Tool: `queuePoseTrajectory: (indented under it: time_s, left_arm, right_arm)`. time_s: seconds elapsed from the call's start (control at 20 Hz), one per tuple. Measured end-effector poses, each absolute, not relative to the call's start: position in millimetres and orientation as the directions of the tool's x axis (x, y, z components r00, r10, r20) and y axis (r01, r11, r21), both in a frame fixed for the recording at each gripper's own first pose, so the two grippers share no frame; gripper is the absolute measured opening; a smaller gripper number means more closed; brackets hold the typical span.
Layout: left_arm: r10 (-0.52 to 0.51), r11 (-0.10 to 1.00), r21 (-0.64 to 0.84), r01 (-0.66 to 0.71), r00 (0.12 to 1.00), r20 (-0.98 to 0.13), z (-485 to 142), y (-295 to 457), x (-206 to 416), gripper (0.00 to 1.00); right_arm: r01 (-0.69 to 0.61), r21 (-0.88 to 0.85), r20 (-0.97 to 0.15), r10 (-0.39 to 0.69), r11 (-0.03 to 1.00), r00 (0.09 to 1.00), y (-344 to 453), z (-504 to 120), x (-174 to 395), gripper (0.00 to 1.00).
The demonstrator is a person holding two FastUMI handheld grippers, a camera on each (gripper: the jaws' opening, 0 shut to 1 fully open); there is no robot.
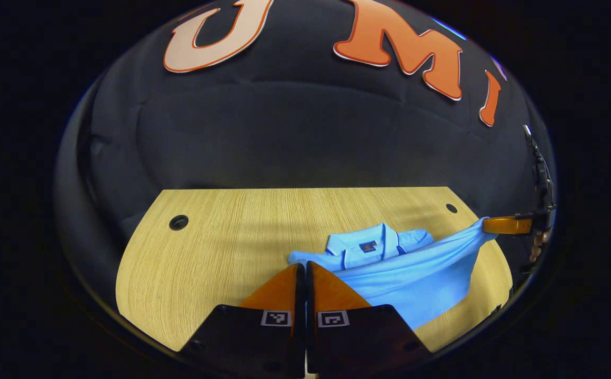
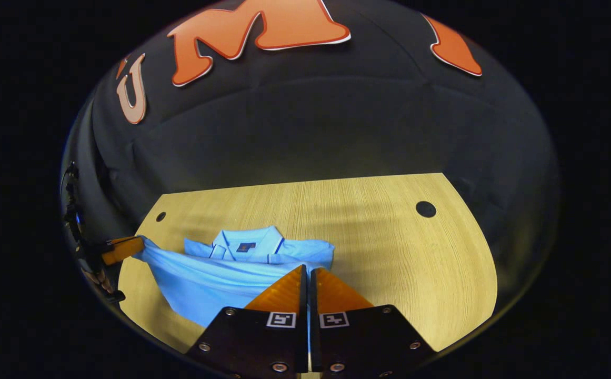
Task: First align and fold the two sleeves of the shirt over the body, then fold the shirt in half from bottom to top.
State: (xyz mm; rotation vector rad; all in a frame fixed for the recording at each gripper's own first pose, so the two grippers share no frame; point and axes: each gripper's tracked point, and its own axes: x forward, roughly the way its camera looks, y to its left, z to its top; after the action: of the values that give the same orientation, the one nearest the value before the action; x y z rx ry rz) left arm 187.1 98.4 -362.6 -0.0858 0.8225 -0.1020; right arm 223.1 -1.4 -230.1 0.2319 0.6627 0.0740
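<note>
Fingers first, left gripper view: my left fingers (image 1: 305, 271) are pinched together on the shirt (image 1: 389, 268) hem corner; my right gripper (image 1: 494, 225) off to the side holds the other corner, hem lifted taut above the surface (image 1: 205, 252). Right gripper view: my right fingers (image 2: 309, 273) are closed on cloth too, I think — contact is hidden. Sleeves look folded in. Bottom-to-top fold underway; next, carry both corners evenly to the collar (image 2: 247, 241).

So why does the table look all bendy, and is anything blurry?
Left gripper view: the fisheye lens curves the table edges; the shirt is sharp, with soft shadow stripes across the wood. Right gripper view: same bending of the table; the shirt is clear, while the other gripper is squashed at the rim.
</note>
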Motion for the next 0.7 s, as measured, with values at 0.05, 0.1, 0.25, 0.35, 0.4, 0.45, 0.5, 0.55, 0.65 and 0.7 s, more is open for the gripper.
queuePoseTrajectory:
  time_s: [0.05,0.1,0.25,0.35,0.4,0.45,0.5,0.55,0.65,0.7]
  left_arm:
    - [-0.122,0.992,-0.114,0.056,0.674,-0.728,-368.7,99.9,195.9,0.05]
    - [-0.12,0.992,-0.113,0.054,0.673,-0.73,-374.0,100.6,204.4,0.06]
    - [-0.108,0.994,-0.101,0.05,0.669,-0.736,-391.9,102.9,224.7,0.06]
    - [-0.112,0.993,-0.098,0.059,0.665,-0.738,-399.6,101.1,234.9,0.08]
    - [-0.112,0.994,-0.095,0.062,0.667,-0.737,-399.7,100.4,235.6,0.1]
    - [-0.097,0.995,-0.08,0.056,0.683,-0.724,-396.6,102.9,240.9,0.18]
    - [-0.089,0.996,-0.073,0.053,0.701,-0.708,-389.8,104.1,244.2,0.27]
    - [-0.085,0.996,-0.07,0.05,0.719,-0.69,-383.3,105.0,246.9,0.45]
    - [-0.071,0.997,-0.052,0.048,0.73,-0.68,-375.7,108.9,244.6,0.79]
    - [-0.059,0.998,-0.04,0.043,0.733,-0.678,-371.0,111.5,242.8,0.87]
  right_arm:
    - [0.012,0.24,-0.605,0.139,0.971,0.784,-0.4,-233.0,233.0,0.02]
    - [0.016,0.248,-0.606,0.142,0.969,0.783,-0.1,-235.9,243.1,0.02]
    - [0.018,0.258,-0.596,0.144,0.966,0.79,2.8,-242.3,271.4,0.02]
    - [0.025,0.245,-0.575,0.124,0.969,0.809,1.3,-239.8,285.1,0.07]
    - [0.034,0.24,-0.558,0.109,0.97,0.823,0.3,-238.3,291.6,0.16]
    - [0.04,0.239,-0.545,0.099,0.97,0.833,-0.6,-234.2,292.1,0.23]
    - [0.042,0.234,-0.539,0.093,0.971,0.837,-0.9,-233.8,293.4,0.38]
    - [0.038,0.224,-0.538,0.091,0.974,0.838,-1.1,-232.1,290.7,0.48]
    - [0.028,0.177,-0.533,0.072,0.984,0.843,-5.4,-228.3,284.7,0.66]
    - [0.023,0.15,-0.524,0.06,0.988,0.849,-8.2,-225.0,281.4,0.75]
